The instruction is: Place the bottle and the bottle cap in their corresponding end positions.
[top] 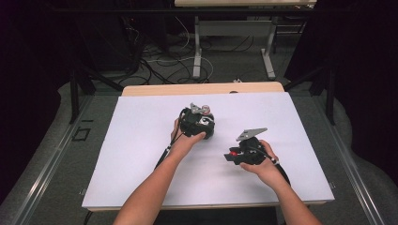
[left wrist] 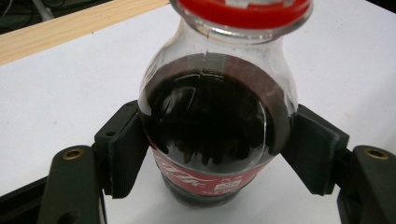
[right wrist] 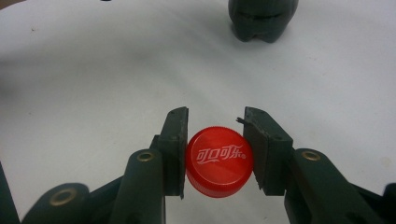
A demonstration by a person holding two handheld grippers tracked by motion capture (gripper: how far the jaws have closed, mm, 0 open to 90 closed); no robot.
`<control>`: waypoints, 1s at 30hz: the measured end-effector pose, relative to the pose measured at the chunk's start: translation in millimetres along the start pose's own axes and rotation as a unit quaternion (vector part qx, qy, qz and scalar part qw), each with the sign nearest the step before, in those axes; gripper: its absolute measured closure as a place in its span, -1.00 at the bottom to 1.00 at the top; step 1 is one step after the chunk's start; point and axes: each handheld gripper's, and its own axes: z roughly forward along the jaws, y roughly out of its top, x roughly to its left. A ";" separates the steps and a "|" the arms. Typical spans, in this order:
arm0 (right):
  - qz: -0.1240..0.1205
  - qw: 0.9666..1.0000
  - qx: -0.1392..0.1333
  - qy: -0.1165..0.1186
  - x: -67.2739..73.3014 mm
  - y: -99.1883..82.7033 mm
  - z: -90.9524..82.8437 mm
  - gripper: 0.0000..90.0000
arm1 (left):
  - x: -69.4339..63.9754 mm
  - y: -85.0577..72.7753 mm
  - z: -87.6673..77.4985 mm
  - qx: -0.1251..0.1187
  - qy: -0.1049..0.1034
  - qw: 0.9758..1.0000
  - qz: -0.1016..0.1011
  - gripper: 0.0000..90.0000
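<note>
Left gripper (top: 202, 123): the person's left hand (top: 184, 140) is holding it at mid-table; its jaws are closing on a bottle, one pad (left wrist: 122, 148) on each flank of the rounded shoulder, both appearing to touch the glassy wall.
Bottle (left wrist: 212, 121): it is standing upright on the white table (top: 141, 154), long axis vertical, clamped at the shoulder just above the red label (left wrist: 205, 179).
Bottle contents: dark liquid is filling the body to about the shoulder; the neck above is clear.
Bottle neck: a red ring (left wrist: 240, 14) is sitting around it; whether the mouth is open is cut off by the frame edge.
Right gripper (top: 233, 156): the person's right hand (top: 264, 164) is holding it low over the table, to the right of the bottle and nearer the person.
Right jaws: they are narrowing onto a red cap (right wrist: 219, 161), a pad (right wrist: 176, 149) pressing each side of its rim.
Cap: it is lying flat between the jaws, printed top facing up, hollow side hidden; whether it is resting on the table cannot be told.
Governing relation: the bottle base (right wrist: 263, 18) is lying ahead of the right jaws, well apart from the cap; the cap would likely need lifting to neck height and centring over the vertical axis.
</note>
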 end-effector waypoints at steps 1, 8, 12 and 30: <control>-0.003 1.000 -0.001 0.000 -0.3 0.4 0.9 0.36 | 0.4 0.1 -0.3 -0.001 -0.002 1.000 -0.002 -0.36; -0.010 1.000 0.002 0.005 2.6 5.8 8.2 0.36 | 4.6 -0.4 -6.6 -0.001 -0.018 1.000 -0.018 -0.46; -0.011 1.000 0.006 0.009 7.2 10.6 14.4 0.36 | 8.3 -2.9 -14.3 -0.005 -0.022 0.999 -0.024 -0.53; -0.026 0.999 0.021 0.026 23.5 29.3 44.0 0.35 | 28.1 -34.7 -62.4 -0.039 -0.037 0.995 -0.080 -0.99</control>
